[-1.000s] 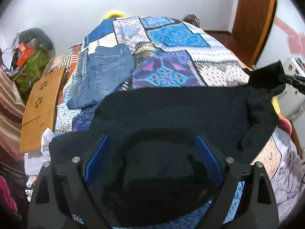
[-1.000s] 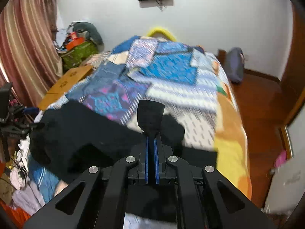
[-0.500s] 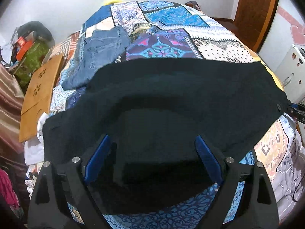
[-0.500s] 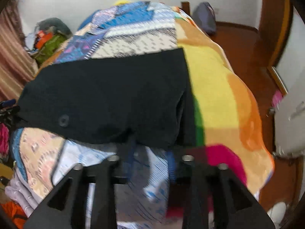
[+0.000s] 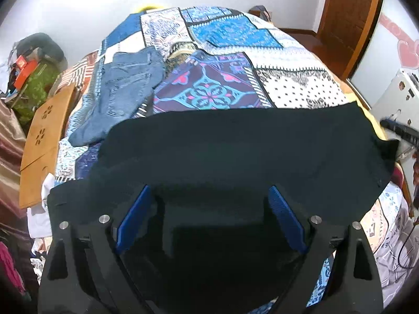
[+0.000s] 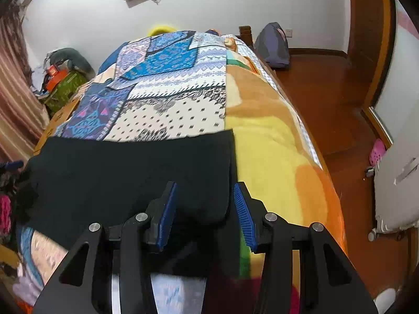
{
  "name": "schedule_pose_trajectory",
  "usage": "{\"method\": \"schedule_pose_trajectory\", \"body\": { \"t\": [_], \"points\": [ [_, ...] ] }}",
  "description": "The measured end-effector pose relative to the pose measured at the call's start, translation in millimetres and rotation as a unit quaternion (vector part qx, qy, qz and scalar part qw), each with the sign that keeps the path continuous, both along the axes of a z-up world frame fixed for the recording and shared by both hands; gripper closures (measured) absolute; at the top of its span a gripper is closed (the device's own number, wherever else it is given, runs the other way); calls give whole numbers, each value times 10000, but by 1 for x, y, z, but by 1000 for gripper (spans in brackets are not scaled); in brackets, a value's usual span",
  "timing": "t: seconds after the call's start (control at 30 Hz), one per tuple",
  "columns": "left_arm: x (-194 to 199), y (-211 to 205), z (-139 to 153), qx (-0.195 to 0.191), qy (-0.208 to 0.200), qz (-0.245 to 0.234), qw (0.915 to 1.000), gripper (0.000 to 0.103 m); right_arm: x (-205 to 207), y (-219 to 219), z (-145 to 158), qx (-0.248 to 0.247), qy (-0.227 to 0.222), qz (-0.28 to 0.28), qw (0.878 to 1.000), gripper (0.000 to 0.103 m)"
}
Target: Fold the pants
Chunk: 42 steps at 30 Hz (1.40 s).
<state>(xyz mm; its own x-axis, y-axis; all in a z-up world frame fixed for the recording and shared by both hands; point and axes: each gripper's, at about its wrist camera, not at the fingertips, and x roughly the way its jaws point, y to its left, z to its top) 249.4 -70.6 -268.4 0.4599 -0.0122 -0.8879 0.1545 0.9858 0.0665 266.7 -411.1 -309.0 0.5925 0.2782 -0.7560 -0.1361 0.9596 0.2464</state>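
Black pants [image 5: 235, 151] lie spread flat across the near end of the bed, seen also in the right wrist view [image 6: 136, 167]. My left gripper [image 5: 209, 209] is open, its blue pads wide apart over the near edge of the pants, holding nothing. My right gripper [image 6: 204, 209] is open, its pads either side of the pants' right corner, not clamping it. The right gripper's tip shows at the far right of the left wrist view [image 5: 400, 130].
The bed carries a patchwork cover [image 5: 209, 89] with folded blue jeans [image 5: 125, 83] at its left. A yellow-orange blanket [image 6: 272, 141] covers the bed's right side. A wooden board [image 5: 44, 141] and clutter stand left; a white appliance [image 6: 400, 183] and wooden floor lie right.
The right gripper went from shut on the raised pants to open; the pants were stretched out and laid flat on the bed. The left gripper stayed open.
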Motion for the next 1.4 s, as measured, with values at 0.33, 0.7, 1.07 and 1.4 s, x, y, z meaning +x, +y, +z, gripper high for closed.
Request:
{"method": "schedule_pose_trajectory", "body": {
  "t": [0.33, 0.7, 1.07, 1.4],
  "points": [
    [5, -13, -33, 72, 217, -110, 9997, 6, 27, -1, -11, -116, -86, 179, 9997, 64],
    [6, -15, -36, 6, 163, -60, 9998, 1, 43, 6, -31, -255, -76, 190, 9995, 97],
    [3, -12, -29, -31, 160, 9, 9999, 1, 39, 19, 2, -1097, -925, 249, 9893, 99],
    [-16, 89, 34, -40, -612, 962, 9935, 1, 68, 31, -20, -1418, -41, 245, 9896, 85]
  ]
}}
